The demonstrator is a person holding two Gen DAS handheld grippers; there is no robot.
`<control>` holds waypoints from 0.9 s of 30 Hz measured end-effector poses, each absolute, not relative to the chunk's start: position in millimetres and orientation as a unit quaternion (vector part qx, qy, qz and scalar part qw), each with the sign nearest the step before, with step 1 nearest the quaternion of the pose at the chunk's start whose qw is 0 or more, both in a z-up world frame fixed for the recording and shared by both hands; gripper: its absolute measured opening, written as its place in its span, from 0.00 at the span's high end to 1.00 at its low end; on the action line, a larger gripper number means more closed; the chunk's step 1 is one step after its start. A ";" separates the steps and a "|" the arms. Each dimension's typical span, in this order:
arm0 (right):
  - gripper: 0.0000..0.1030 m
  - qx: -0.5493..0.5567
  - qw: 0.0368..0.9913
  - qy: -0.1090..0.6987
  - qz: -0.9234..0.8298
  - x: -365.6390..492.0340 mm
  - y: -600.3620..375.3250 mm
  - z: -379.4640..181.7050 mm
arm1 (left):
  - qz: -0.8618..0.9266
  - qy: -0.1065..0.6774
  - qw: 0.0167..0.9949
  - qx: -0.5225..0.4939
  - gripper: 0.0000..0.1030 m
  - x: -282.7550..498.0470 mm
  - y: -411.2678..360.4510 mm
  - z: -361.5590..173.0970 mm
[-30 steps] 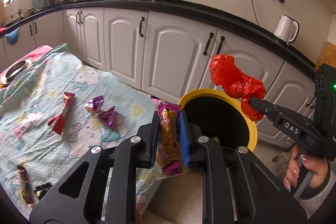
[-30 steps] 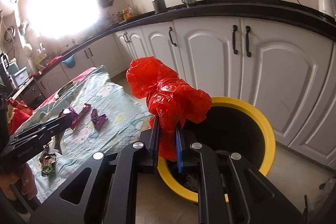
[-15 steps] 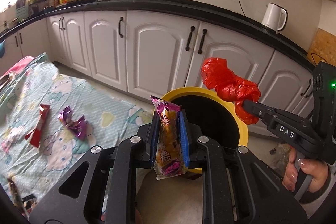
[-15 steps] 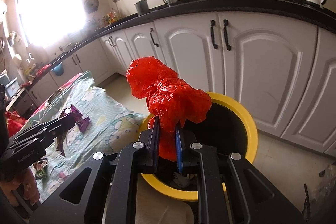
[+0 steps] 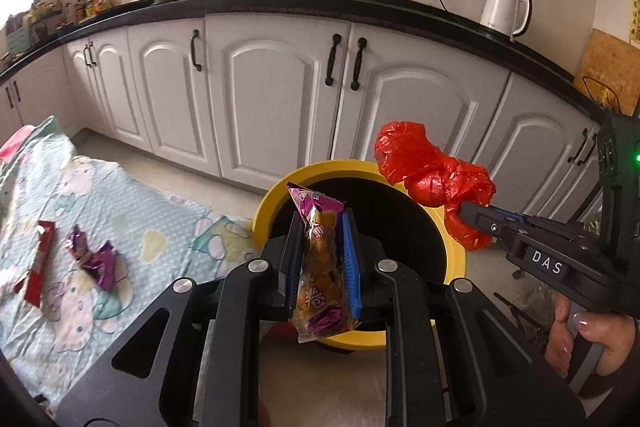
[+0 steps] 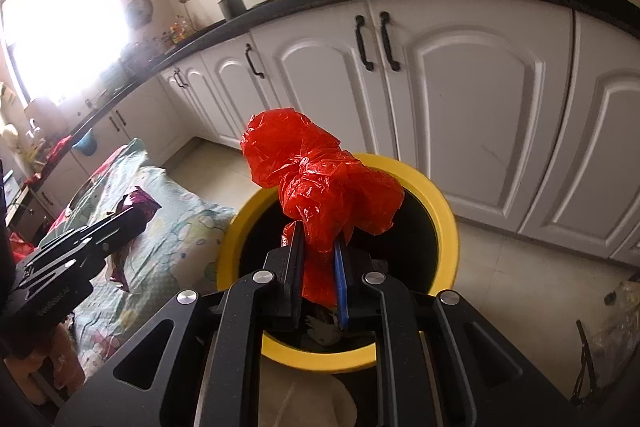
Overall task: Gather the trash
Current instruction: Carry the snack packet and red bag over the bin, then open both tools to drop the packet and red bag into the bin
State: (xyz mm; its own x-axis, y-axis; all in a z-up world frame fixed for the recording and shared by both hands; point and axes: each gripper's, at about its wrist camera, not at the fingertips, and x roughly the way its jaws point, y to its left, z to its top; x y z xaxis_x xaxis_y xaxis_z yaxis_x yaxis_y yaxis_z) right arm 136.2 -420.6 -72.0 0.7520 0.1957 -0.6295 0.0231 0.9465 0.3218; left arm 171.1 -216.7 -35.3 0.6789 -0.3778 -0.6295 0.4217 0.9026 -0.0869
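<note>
Left tool (image 5: 320, 259) clenched on a purple-and-yellow snack packet (image 5: 320, 267), poised just over the near rim of the yellow bin (image 5: 276, 199). Right tool (image 6: 318, 267) clamped on a crumpled red plastic bag (image 6: 320, 187), hanging above the bin's dark mouth. Both pieces of trash up in the air, none dropped yet.

Risks from here, by judgement: packet sitting right above the rim, so a release now could bounce it off the edge and onto the floor. Red bag light and puffy, likely to cling to a pad or drift sideways instead of falling straight. Two tools crowding one opening, so a knock between them possible.

Count time: one bin, two tools, two pieces in grip. Left behind on the patterned cloth (image 5: 120, 195) in the left wrist view: one red wrapper (image 5: 38, 263) and one purple wrapper (image 5: 94, 259), lying near each other, apart. Two more pickups at least, then.
</note>
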 end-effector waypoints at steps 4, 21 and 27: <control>0.87 0.164 0.918 0.360 0.039 137.8 -427.1 -79.4 | -0.224 0.341 0.912 0.044 0.87 179.4 -226.3 -43.1; 0.85 0.171 0.902 0.395 0.036 143.2 -427.9 -98.0 | -0.235 0.375 0.897 0.022 0.87 209.2 -238.3 -65.1; 0.83 0.173 0.901 0.396 0.037 145.0 -429.0 -99.7 | -0.236 0.377 0.895 0.017 0.87 216.0 -242.2 -65.5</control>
